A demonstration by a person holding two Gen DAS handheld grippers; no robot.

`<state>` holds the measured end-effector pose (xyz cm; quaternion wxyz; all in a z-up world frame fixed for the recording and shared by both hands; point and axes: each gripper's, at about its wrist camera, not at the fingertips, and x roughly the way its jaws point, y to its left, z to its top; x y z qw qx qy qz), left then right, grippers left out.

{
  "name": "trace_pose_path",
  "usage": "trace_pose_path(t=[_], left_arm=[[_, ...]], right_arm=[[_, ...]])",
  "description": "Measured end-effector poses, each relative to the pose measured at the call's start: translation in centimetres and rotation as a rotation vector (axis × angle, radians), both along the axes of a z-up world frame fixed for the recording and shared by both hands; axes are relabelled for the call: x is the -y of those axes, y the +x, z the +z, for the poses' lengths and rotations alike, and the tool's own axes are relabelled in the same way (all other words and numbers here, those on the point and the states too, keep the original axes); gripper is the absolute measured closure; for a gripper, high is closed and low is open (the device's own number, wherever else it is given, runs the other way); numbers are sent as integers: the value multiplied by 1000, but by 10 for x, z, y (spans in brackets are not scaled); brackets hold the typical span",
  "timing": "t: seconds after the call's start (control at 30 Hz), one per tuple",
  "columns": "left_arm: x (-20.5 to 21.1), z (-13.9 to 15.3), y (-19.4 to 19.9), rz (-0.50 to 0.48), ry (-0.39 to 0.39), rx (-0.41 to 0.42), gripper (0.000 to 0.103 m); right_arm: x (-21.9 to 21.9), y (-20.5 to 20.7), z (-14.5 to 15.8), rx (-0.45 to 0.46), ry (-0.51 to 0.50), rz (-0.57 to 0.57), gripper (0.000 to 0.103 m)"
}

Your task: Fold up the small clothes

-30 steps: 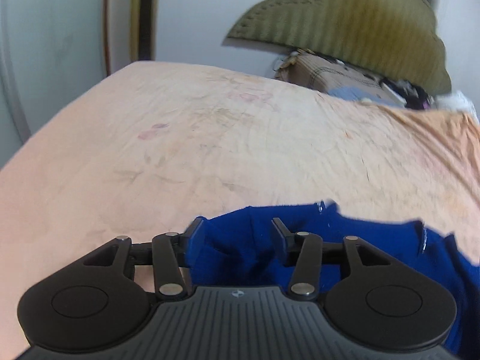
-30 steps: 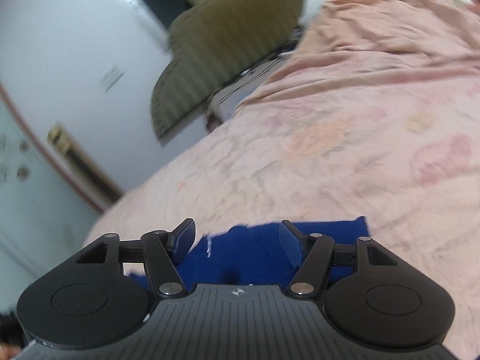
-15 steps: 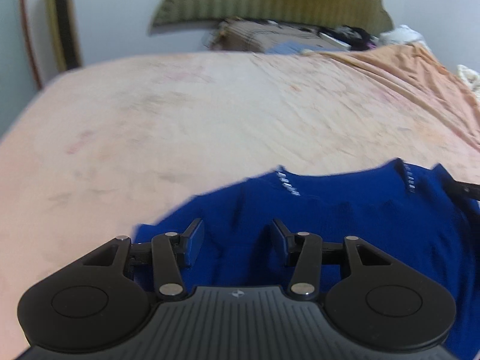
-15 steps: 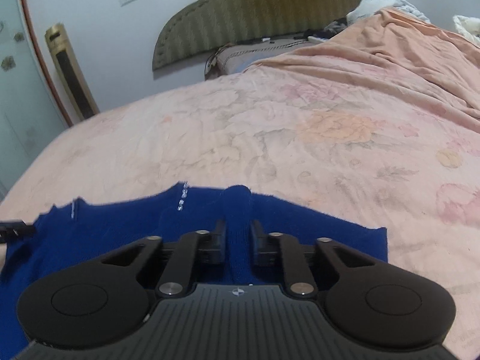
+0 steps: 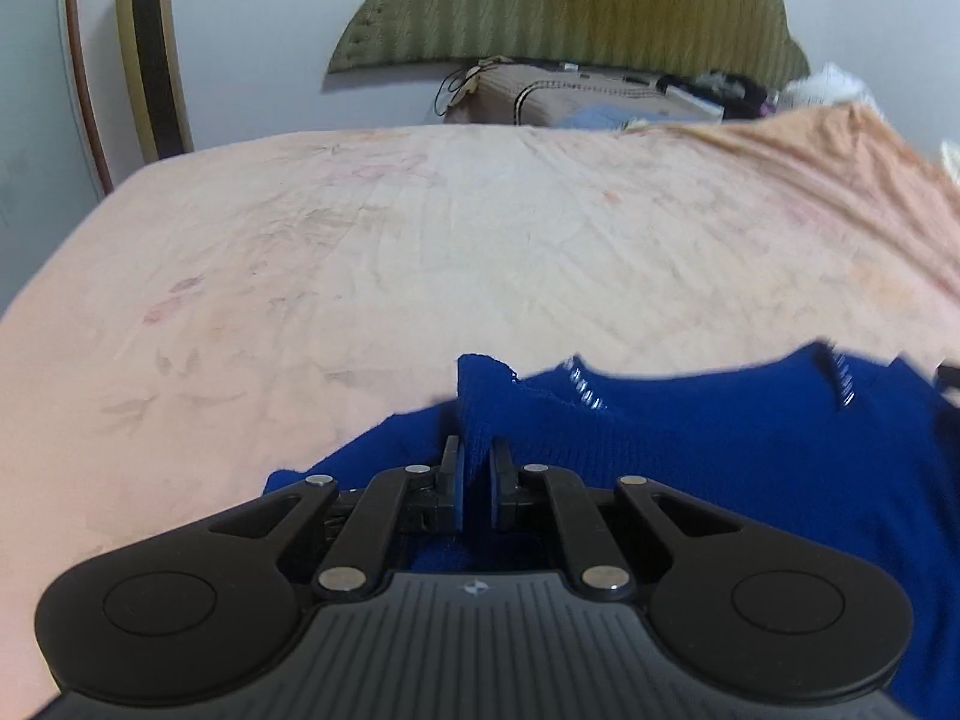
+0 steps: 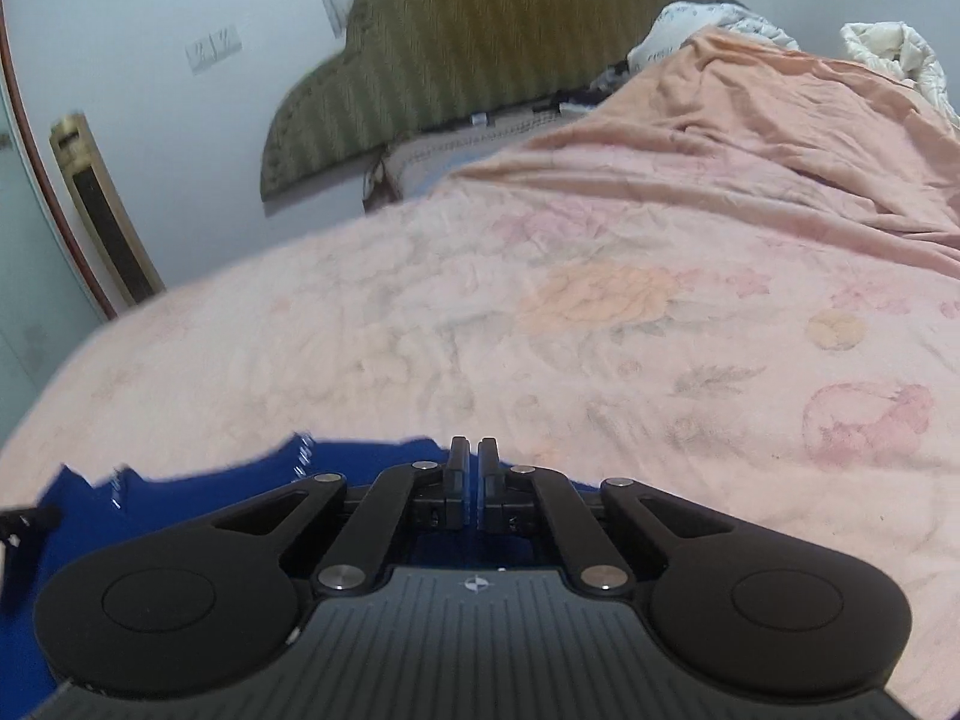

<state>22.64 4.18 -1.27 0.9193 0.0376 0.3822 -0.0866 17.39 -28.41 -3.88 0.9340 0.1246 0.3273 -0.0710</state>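
A small dark blue knitted garment (image 5: 720, 450) lies spread on the pink floral bed sheet (image 5: 420, 240), with white stitch marks along its far edge. My left gripper (image 5: 477, 450) is closing its jaws on a raised fold of the garment's far edge, and the fold stands up between the pads. In the right wrist view the garment (image 6: 210, 480) runs off to the left. My right gripper (image 6: 471, 450) is closing at the garment's right end, jaws nearly together on the cloth edge. Most of the garment is hidden under both gripper bodies.
The sheet (image 6: 600, 330) stretches flat beyond the garment. A rumpled peach blanket (image 6: 780, 120) is heaped at the far right. An olive headboard (image 5: 570, 0) and a pile of bags and bedding (image 5: 570, 99) stand at the bed's far end. A tall gold unit (image 5: 153, 60) stands by the wall.
Both grippers went from open over the garment to pinched on it, the right one first, then the left. Both dropped slightly and rolled level.
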Motion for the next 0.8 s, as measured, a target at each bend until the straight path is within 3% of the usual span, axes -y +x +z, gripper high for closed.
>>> trace_pose_path(t=[0.03,0.07,0.17,0.23,0.3,0.33,0.4,0.5,0.57,0.63,0.8], left_arm=[[3,-2,-2,-7,22,3,96],[7,-2,-5,-22,41,8,94],[11,1,-12,-16,78,28,88],[11,7,-18,4,89,44,75],[9,12,-27,22,94,68,47],[8,14,-33,32,100,86,43],[8,17,-47,40,141,117,42],[11,13,-65,61,193,105,42],[13,8,-73,61,181,80,42],[14,3,-81,72,162,56,42],[17,-5,-97,86,169,54,42]], right_arm=[[-2,-2,1,-1,-22,-25,85],[-5,-6,4,10,-39,-33,86],[-24,-20,16,68,-56,90,77],[-39,-21,15,44,-60,179,54],[-46,-13,6,-34,-83,204,49],[-46,-8,-2,-75,-107,175,49],[-42,-6,-9,-104,-141,90,46],[-43,-19,0,-70,-163,-6,38],[-53,-32,7,-33,-137,42,33],[-67,-47,10,-13,-116,97,22],[-96,-73,4,-44,-165,178,14]])
